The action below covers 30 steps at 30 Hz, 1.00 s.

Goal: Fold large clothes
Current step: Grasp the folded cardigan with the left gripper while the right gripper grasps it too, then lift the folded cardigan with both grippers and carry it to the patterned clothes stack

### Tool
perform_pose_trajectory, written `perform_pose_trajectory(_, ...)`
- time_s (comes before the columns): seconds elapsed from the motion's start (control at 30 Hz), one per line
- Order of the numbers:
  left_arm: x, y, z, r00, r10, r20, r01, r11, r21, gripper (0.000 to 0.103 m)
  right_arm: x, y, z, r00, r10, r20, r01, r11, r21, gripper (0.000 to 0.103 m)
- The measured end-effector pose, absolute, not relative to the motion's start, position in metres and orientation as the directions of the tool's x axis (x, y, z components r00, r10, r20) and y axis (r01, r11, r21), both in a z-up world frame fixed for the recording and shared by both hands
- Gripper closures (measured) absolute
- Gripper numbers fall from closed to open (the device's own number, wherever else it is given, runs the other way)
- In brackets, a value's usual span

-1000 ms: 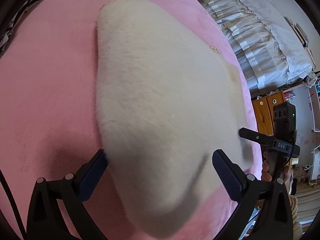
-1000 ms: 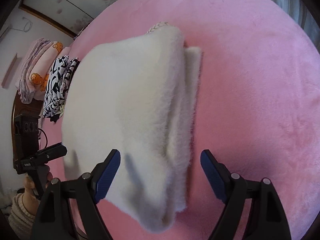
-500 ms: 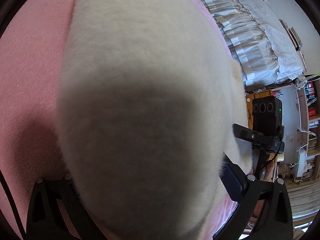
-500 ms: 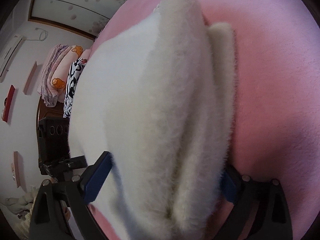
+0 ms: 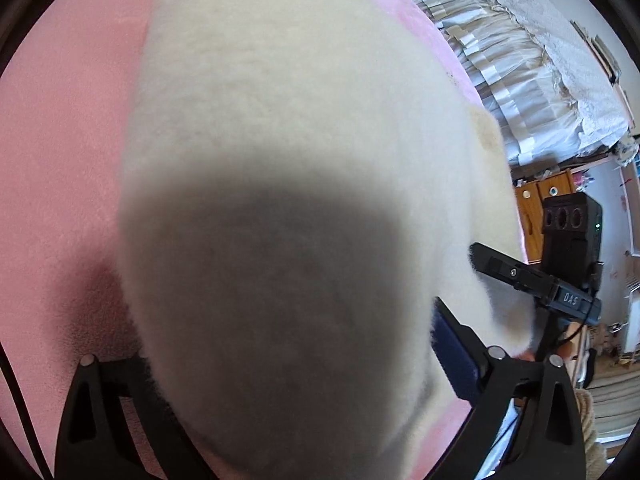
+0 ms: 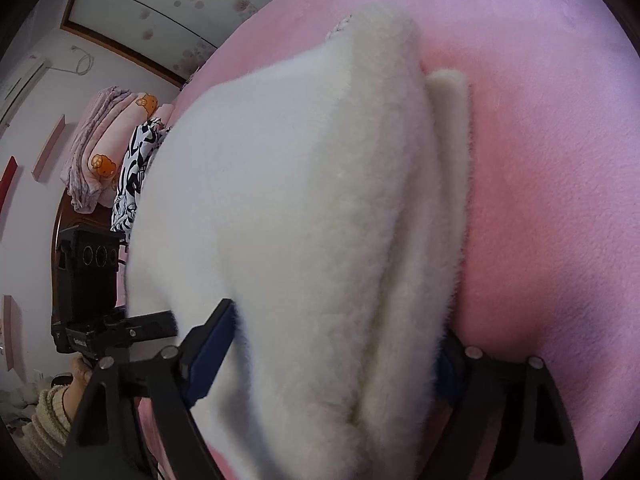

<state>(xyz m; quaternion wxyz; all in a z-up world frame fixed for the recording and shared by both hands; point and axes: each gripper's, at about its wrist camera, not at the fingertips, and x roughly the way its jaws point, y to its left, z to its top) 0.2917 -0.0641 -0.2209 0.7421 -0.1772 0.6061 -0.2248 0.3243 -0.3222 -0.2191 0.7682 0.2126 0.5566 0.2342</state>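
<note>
A folded cream fleece garment (image 5: 304, 128) lies on a pink bedcover (image 5: 68, 128). In the left wrist view its near end fills the space between the wide-spread jaws of my left gripper (image 5: 294, 344); the left finger is hidden behind the fleece. In the right wrist view the same garment (image 6: 304, 208) shows stacked layers, and its near end sits between the spread jaws of my right gripper (image 6: 332, 348). Neither pair of pads visibly pinches the fleece. The other gripper shows at each view's edge, the right one (image 5: 532, 284) and the left one (image 6: 108, 332).
The pink bedcover (image 6: 560, 128) stretches right of the garment. Folded blankets and a black-and-white cloth (image 6: 132, 160) are piled at the bed's far left. A pleated white curtain (image 5: 532, 52) and an orange wooden cabinet (image 5: 540, 208) stand beyond the bed edge.
Both grippers have moved forward over the garment's near end, which now fills the gap between each pair of jaws. The jaws stay wide apart.
</note>
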Motion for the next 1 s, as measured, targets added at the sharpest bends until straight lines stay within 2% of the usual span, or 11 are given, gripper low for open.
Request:
perform_pose_trajectory(0.03, 0.291, -0.065, -0.218, 0.169, -0.535, -0.828, 0.125, 0.845, -0.520, 0.014, 0.323, -0.322, -0.216, 0.283, 0.594, -0.753, -0.119, 0.801, 0.587, 0.040)
perform_pose_trajectory(0.13, 0.289, -0.069, -0.205, 0.196, -0.497, -0.846, 0.144, 0.868, -0.476, 0.028, 0.318, -0.324, -0.205, 0.312, 0.569, -0.761, -0.123, 0.818, 0.562, 0.052)
perform_pose_trajectory(0.23, 0.284, -0.073, -0.192, 0.238, -0.459, -0.856, 0.160, 0.888, -0.431, 0.034, 0.312, -0.318, -0.193, 0.340, 0.524, -0.781, -0.128, 0.848, 0.514, 0.055)
perform_pose_trajectory(0.43, 0.273, -0.071, -0.161, 0.358, -0.368, -0.858, 0.181, 0.929, -0.323, 0.038, 0.294, -0.305, -0.169, 0.394, 0.470, -0.790, -0.130, 0.879, 0.459, 0.059)
perform_pose_trajectory(0.67, 0.247, -0.054, -0.128, 0.363, -0.357, -0.861, 0.187, 0.933, -0.308, 0.040, 0.257, -0.267, -0.135, 0.431, 0.459, -0.777, -0.187, 0.888, 0.421, 0.060)
perform_pose_trajectory(0.8, 0.223, -0.025, -0.112, 0.373, -0.347, -0.860, 0.162, 0.937, -0.308, 0.040, 0.235, -0.236, -0.117, 0.423, 0.476, -0.771, -0.237, 0.880, 0.413, 0.061)
perform_pose_trajectory(1.0, 0.165, 0.064, -0.091, 0.402, -0.315, -0.860, 0.091, 0.948, -0.305, 0.040, 0.207, -0.172, -0.092, 0.396, 0.520, -0.756, -0.314, 0.851, 0.421, 0.061)
